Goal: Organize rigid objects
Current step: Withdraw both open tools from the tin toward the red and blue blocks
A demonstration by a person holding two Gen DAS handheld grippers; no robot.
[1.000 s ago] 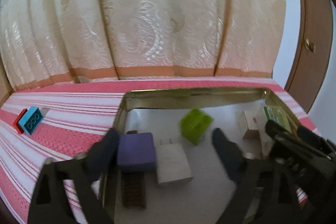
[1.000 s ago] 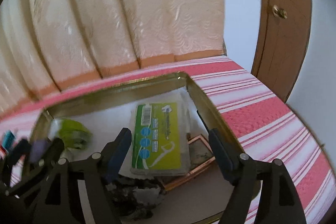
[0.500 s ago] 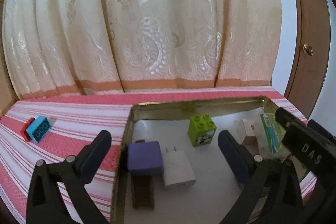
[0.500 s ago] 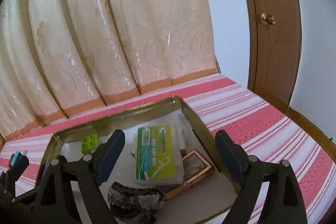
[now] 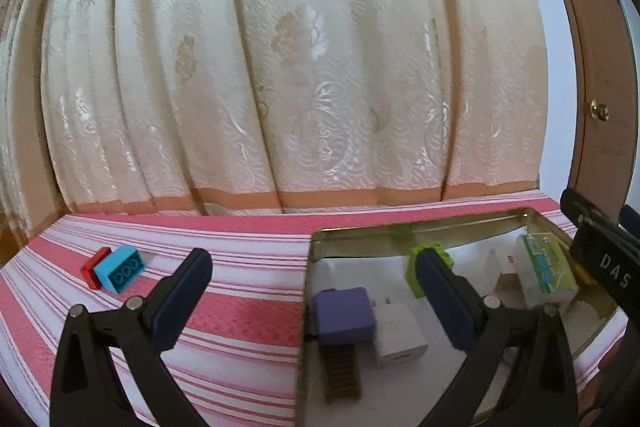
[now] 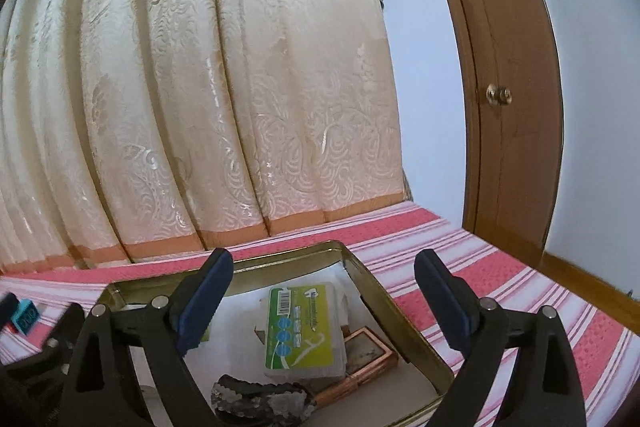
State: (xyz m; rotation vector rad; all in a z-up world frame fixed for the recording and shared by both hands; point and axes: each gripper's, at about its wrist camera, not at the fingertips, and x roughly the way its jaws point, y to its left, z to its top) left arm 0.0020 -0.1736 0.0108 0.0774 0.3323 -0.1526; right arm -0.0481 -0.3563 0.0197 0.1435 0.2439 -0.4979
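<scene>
A gold metal tin (image 5: 400, 229) sits on a red-and-white striped cloth. In it lie a green brick (image 5: 418, 261), a purple block (image 5: 344, 313), a white charger (image 5: 398, 339), a brown ridged piece (image 5: 342, 371) and a green-labelled plastic box (image 6: 304, 331). A blue brick (image 5: 120, 269) with a red brick (image 5: 93, 271) beside it lies on the cloth left of the tin. My left gripper (image 5: 312, 275) is open and empty, above the tin's left wall. My right gripper (image 6: 322, 281) is open and empty, above the tin's right half.
A cream curtain (image 5: 280, 67) hangs behind the striped cloth. A brown wooden door (image 6: 508, 99) with a knob stands at the right. A copper-edged case (image 6: 366, 355) and a dark sequinned object (image 6: 260, 401) lie in the tin's near right corner.
Both grippers have risen and drawn back from the tin, staying open. The left one has shifted leftward, and the green brick now stands still in the tin.
</scene>
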